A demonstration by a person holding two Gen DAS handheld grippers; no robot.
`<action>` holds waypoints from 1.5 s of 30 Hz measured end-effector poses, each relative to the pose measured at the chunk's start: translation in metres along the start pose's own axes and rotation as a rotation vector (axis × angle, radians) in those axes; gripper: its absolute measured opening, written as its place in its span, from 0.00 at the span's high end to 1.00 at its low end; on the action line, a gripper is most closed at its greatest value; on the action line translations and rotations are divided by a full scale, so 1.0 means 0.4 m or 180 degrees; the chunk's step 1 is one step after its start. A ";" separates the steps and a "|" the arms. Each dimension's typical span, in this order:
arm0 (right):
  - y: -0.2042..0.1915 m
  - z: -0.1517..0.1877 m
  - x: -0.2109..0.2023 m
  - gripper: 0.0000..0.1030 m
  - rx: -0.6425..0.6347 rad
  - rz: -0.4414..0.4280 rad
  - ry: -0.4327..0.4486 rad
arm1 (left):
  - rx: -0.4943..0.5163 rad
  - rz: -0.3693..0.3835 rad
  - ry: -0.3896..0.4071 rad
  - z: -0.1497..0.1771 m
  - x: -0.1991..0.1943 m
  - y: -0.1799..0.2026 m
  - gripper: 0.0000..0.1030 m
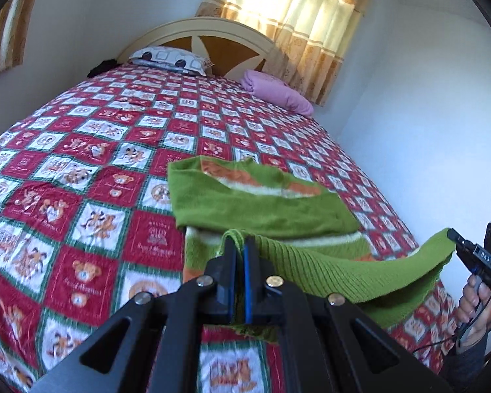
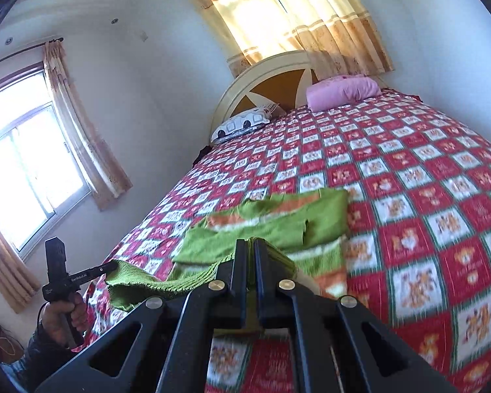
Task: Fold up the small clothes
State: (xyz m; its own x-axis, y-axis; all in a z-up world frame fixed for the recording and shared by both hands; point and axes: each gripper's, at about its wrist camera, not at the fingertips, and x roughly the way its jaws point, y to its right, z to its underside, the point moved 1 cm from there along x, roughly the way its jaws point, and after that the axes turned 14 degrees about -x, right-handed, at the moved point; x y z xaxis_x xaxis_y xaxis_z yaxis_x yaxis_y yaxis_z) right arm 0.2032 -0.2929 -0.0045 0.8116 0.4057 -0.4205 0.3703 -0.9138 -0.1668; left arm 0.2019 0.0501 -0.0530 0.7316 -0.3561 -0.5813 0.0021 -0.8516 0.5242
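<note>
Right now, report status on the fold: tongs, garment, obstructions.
Left tongs shut on green sweater hem. Right tongs shut on hem's other corner, lifted off the bedspread. Sleeves folded in. Nothing on the bedspread between sweater and pillows.

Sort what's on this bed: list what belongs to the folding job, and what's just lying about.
Job:
green knit garment
left tongs, shut on its ribbed hem
right tongs, shut on the same hem

Lying about:
pink pillow
patterned white pillow
checked bedspread
curtains
</note>
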 end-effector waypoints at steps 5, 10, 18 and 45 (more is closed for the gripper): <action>0.030 -0.047 0.070 0.97 -0.0006 0.0051 -0.0052 | -0.0011 -0.0065 -0.0014 -0.054 0.055 -0.003 0.96; 0.063 -0.075 0.142 0.97 0.0016 0.0114 -0.0138 | 0.0028 -0.0086 -0.0074 -0.104 0.118 0.002 0.96; 0.119 -0.113 0.279 0.97 0.0055 0.0231 -0.0370 | 0.0040 -0.0160 -0.0257 -0.167 0.244 -0.004 0.96; 0.265 -0.028 0.583 0.52 -0.0220 0.0576 -0.1065 | 0.0706 -0.0545 -0.0291 -0.145 0.438 0.017 0.33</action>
State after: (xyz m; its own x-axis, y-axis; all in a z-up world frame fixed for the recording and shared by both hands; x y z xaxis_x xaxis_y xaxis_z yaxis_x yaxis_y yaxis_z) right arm 0.4369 -0.2950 -0.1102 0.6786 0.1984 -0.7072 0.2735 -0.9618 -0.0074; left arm 0.3696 0.0042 -0.1153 0.6690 -0.2246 -0.7085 -0.0362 -0.9620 0.2708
